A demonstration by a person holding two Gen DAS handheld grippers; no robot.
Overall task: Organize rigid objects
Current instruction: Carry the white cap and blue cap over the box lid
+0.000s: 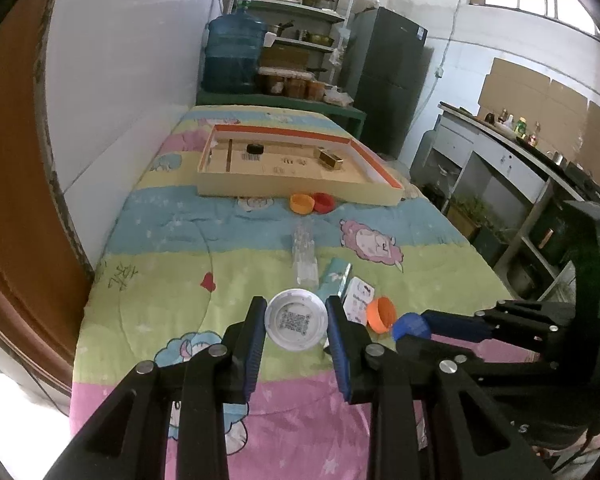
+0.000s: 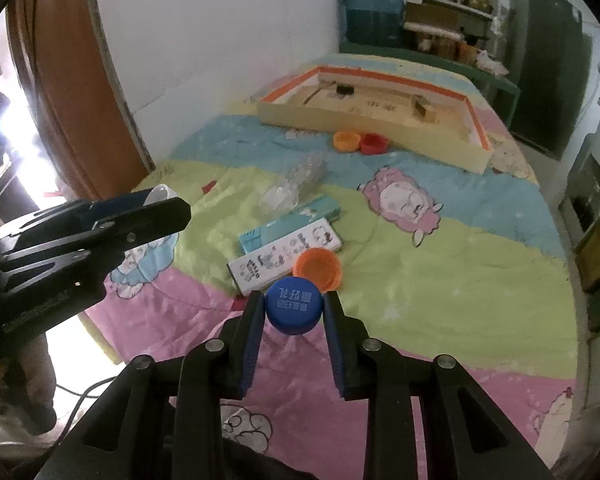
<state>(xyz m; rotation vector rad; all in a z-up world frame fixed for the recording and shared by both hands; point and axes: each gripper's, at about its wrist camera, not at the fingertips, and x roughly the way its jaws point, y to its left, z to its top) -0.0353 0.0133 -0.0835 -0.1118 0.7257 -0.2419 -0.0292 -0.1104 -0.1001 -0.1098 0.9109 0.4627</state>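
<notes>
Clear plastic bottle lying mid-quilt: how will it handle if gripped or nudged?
The clear bottle looks empty and thin-walled, so probably light and liable to dent under the fingers. It lies on its side, so a sideways nudge would likely roll it, though the soft quilt may damp that.

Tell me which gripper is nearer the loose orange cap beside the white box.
Right. The right gripper, shut on a blue cap, sits right against the orange cap. The left gripper, shut on a white lid, is farther off beyond the white box.
</notes>
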